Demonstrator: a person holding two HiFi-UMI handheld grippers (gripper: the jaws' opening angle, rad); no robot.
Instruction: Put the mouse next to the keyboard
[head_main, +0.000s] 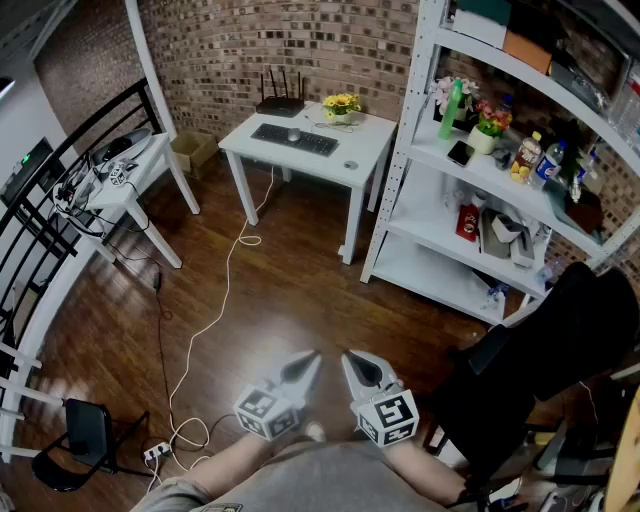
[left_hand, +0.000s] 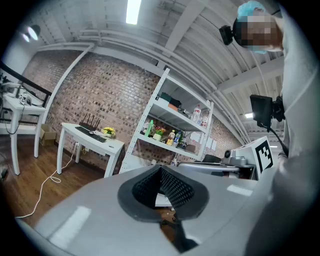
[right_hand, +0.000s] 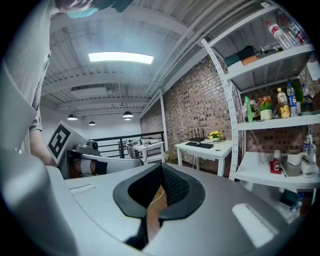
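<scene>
A ceiling strip light (right_hand: 121, 58) is lighting the room brightly and evenly, laying a soft sheen on the dark wood floor (head_main: 290, 330). Both gripper views are bowing straight lines and darkening to black at the corners, while the right gripper (right_hand: 161, 170) is blurring close to its lens.

Far across the room, on a white desk (head_main: 368, 140) by the brick wall: a long black keyboard (head_main: 294, 139), lying flat, set at a slight slant to the desk's edges. Resting on top of it near the middle, a small pale grey mouse (head_main: 293, 133), touching the keys. Too small to tell which way it faces
</scene>
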